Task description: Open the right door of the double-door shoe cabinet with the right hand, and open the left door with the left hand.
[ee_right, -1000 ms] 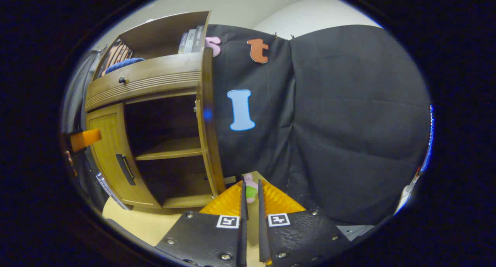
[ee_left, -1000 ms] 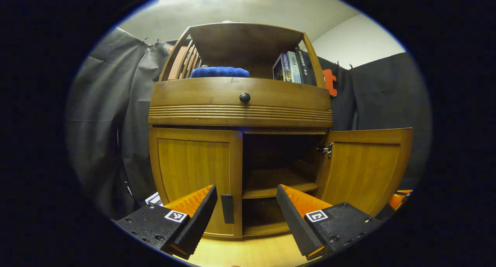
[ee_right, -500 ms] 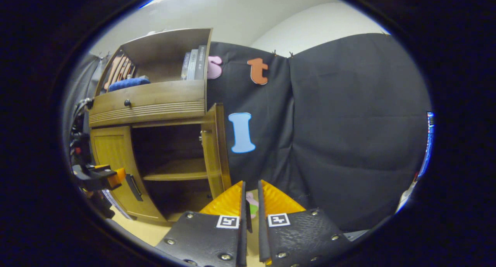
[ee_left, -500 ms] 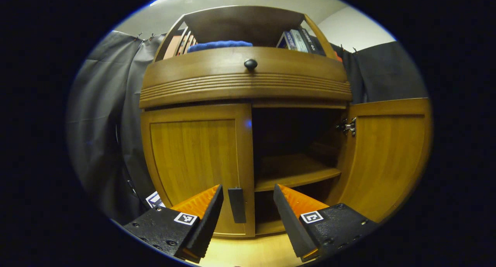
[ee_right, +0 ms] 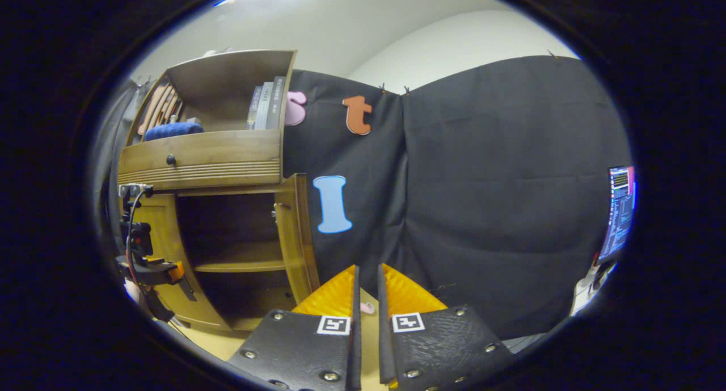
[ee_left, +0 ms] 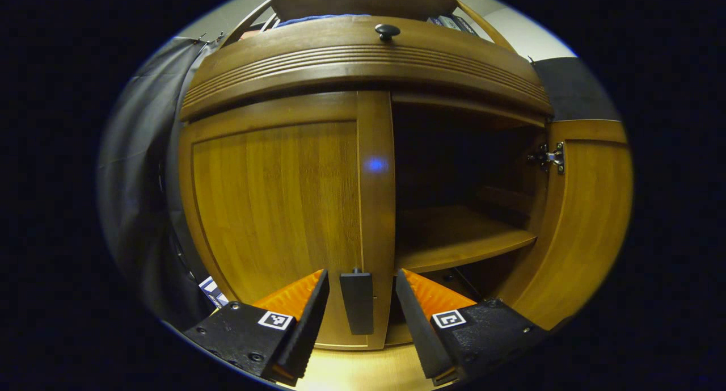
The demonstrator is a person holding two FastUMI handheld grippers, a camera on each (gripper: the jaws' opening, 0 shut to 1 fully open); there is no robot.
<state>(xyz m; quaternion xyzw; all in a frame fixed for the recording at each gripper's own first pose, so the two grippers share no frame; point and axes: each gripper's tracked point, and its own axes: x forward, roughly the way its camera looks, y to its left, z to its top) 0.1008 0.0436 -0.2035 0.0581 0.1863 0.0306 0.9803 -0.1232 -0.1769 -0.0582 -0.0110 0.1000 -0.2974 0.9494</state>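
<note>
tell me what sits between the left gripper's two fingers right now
The left door's dark handle stands between the open left gripper fingers, untouched, in the left gripper view.

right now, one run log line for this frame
right door: open | left door: closed | left gripper: open, straddling handle | right gripper: near shut, holding nothing

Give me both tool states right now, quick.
Left tool: open, fingers either side of the left door's handle, not gripping it.
Right tool: shut, holding nothing, clear of the open right door.
</note>
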